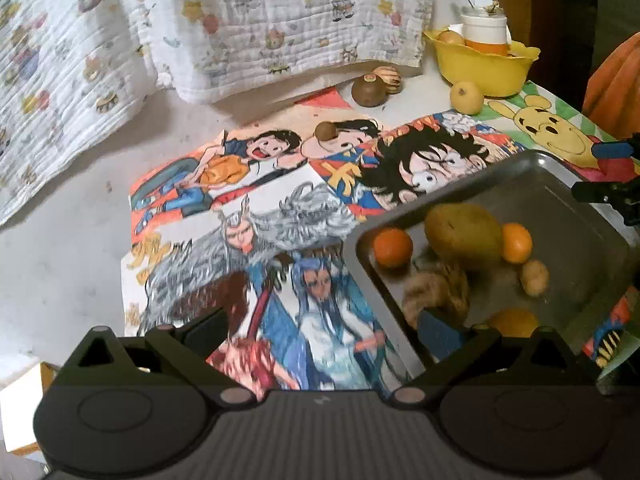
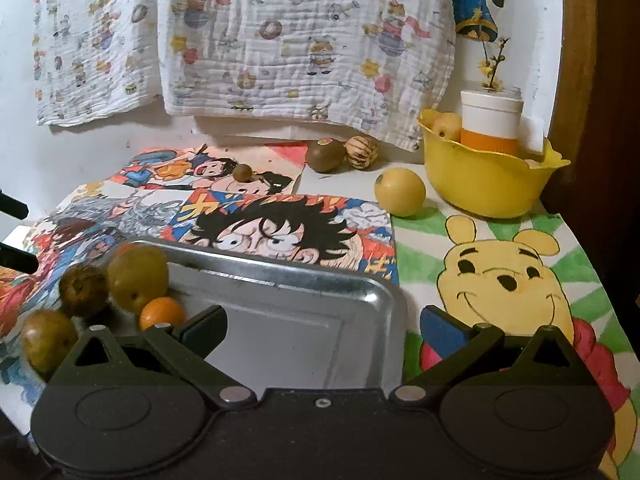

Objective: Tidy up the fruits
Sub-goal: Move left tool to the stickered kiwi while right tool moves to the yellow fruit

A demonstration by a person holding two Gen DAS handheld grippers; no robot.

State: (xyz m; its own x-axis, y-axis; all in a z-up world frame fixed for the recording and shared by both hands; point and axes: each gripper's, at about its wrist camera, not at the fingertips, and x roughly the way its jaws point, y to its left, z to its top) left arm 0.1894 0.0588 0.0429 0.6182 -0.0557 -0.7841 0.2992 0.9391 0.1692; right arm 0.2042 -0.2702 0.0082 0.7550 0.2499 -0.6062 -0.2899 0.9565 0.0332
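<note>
Holding fruit: metal tray (image 2: 304, 284) on the cartoon-covered table (image 2: 516, 280). Contents, grouped at its left end: large yellow-green fruit (image 2: 138, 276), brown fruit (image 2: 83, 290) touching it, orange (image 2: 161, 313) in front, another greenish fruit (image 2: 46, 340) nearest the camera. Left-wrist view adds a second orange (image 1: 517, 242) and a small tan fruit (image 1: 535, 277); blurred items nearer the lens cannot be identified.

Yellow bowl (image 2: 486, 184), back right: one yellow fruit (image 2: 447, 127) and a white-and-orange jar (image 2: 491, 122).

Loose on the table: yellow fruit (image 2: 400, 191) just beside the bowl; kiwi (image 2: 325, 154) touching a striped fruit (image 2: 362, 152) near the hanging cloth (image 2: 304, 48); small brown fruit (image 2: 242, 172).

Left gripper (image 1: 320, 326): jaws spread wide, empty, right finger over the tray. Right gripper (image 2: 322, 326): jaws spread wide, empty, straddling the tray's right edge.
</note>
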